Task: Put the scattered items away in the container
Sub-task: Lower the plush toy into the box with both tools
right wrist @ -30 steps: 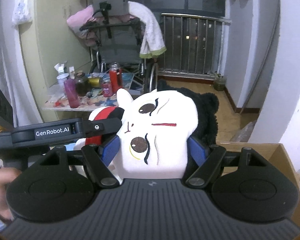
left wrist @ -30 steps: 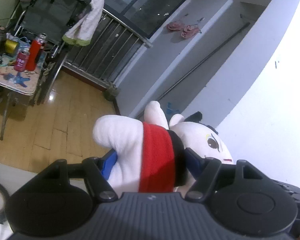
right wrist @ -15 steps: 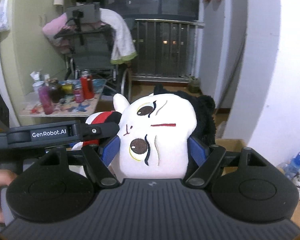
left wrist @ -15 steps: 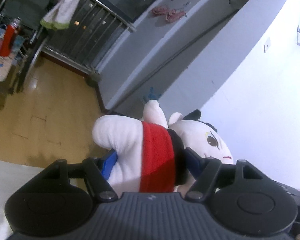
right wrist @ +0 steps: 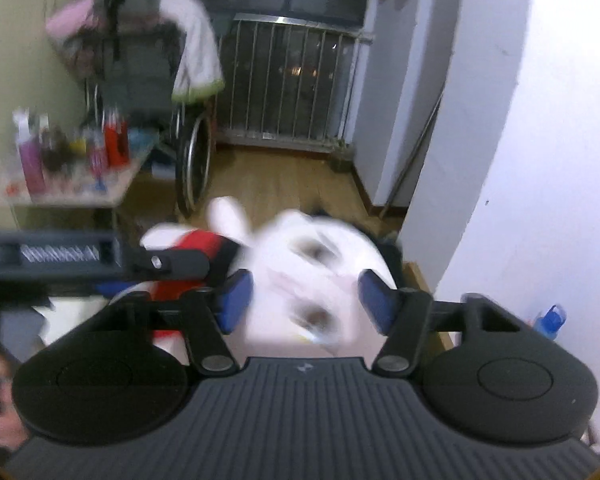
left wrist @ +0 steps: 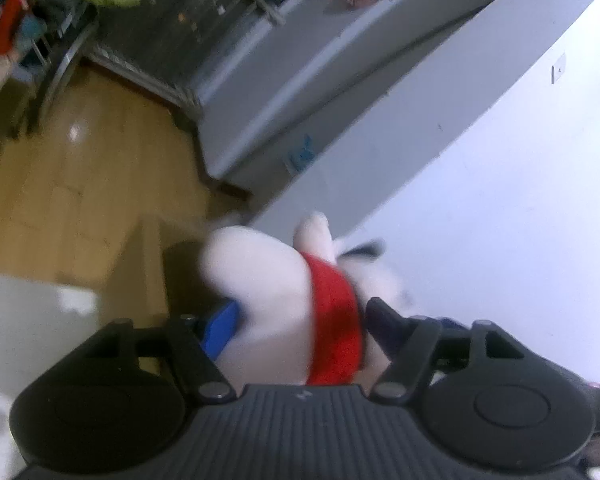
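A white plush doll with a red band and black hair is held by both grippers. In the left wrist view my left gripper (left wrist: 300, 320) is shut on the doll's body (left wrist: 276, 300) at the red band. In the right wrist view my right gripper (right wrist: 306, 296) is around the doll's head (right wrist: 320, 276); the pads look slightly apart from the blurred head. The left gripper (right wrist: 172, 264) shows at the left there. A cardboard box edge (right wrist: 418, 276) lies below the doll to the right; it also shows in the left wrist view (left wrist: 148, 264).
A white wall (right wrist: 540, 160) stands close on the right. A cluttered small table (right wrist: 80, 192) with bottles and a wheelchair (right wrist: 148, 92) stand behind on a wooden floor. A blue bottle (right wrist: 550, 320) sits by the wall. A white surface (left wrist: 32, 320) lies at the left.
Both grippers moved with the doll toward the right and downward; the box edge now shows under it. The right gripper's pads have spread a little from the head. Both views are motion-blurred.
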The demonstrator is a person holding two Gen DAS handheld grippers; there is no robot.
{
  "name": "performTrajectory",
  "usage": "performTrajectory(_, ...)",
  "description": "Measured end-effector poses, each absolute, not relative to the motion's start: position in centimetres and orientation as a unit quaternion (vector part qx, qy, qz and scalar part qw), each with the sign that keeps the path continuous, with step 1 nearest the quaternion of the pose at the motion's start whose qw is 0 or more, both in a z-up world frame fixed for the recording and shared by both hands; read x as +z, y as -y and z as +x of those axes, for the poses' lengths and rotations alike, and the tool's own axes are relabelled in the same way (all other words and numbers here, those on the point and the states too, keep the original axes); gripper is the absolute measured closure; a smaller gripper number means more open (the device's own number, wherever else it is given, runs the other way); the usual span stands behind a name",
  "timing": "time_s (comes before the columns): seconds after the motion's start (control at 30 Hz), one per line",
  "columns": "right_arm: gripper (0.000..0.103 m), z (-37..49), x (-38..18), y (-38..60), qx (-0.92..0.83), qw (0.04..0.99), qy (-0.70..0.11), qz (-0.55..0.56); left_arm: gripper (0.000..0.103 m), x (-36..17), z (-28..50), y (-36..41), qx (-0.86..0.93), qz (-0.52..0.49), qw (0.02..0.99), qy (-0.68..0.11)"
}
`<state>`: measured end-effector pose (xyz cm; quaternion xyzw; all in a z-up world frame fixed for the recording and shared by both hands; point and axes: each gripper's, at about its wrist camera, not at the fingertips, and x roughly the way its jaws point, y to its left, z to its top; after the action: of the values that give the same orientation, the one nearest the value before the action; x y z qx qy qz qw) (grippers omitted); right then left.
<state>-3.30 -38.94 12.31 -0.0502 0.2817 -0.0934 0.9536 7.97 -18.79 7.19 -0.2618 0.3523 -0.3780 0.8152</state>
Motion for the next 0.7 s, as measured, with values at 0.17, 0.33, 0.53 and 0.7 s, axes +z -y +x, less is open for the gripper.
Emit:
performTrajectory(0.17,0.046,-1.5,8.9,39.5,-0.120,0.940,-0.317,-0.022,0.036,7.7,7.5,18.8,-0.340,-0.203,0.854,-0.337)
performTrajectory(0.33,0.046,-2.3,8.0,40.6,-0.151,0.941,-0.304,-0.008,0.054,7.9,8.1,18.0,-0.315,-0.190,0.873,-0.321)
performTrajectory(0.53,0.050,-3.2,7.2,41.8,-0.135,0.942,-0.307,0.009,0.095,7.4,7.6,20.2,-0.359,-0.126,0.854,-0.354)
performTrajectory(0.7,0.054,-3.7,6.0,42.1,-0.063,0.941,-0.329,0.058,0.095,7.8,6.8,22.4,-0.430,-0.075,0.807,-0.397)
